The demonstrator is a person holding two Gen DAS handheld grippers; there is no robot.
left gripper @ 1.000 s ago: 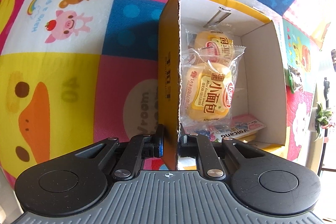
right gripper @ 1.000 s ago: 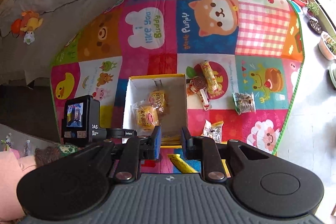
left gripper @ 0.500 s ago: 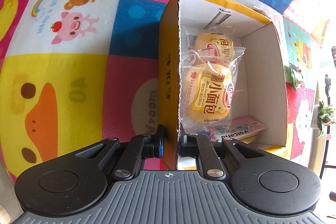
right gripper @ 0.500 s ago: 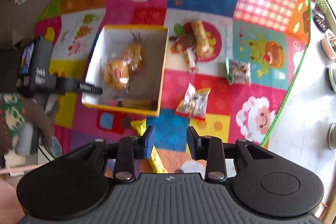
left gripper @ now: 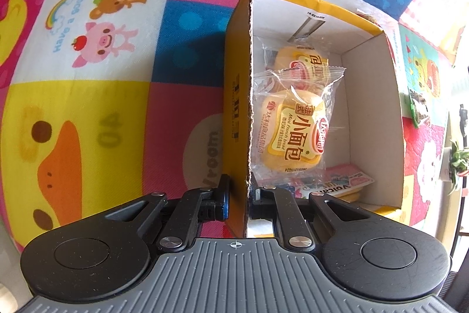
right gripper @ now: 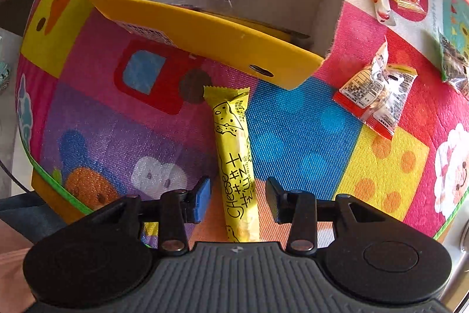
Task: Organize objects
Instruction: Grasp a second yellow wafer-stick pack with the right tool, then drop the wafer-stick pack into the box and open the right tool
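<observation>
Dropping from high over the mat, the right claw [right gripper: 238, 203] had just been opening and straddled, untouched, the cheese stick [right gripper: 234, 163], whose long axis ran straight ahead between its spread jaws, while the left claw [left gripper: 238, 197] pinched the box wall [left gripper: 236, 119].

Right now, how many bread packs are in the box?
2. One mini French bread pack lies against the side wall of the yellow cardboard box; a second bread pack sits behind it, partly covered. More could be hidden underneath.

A home, likely a living room. A cartoon-animal play mat [left gripper: 88, 55] covers the floor. A potted plant [left gripper: 458, 163] stands at its edge.
</observation>
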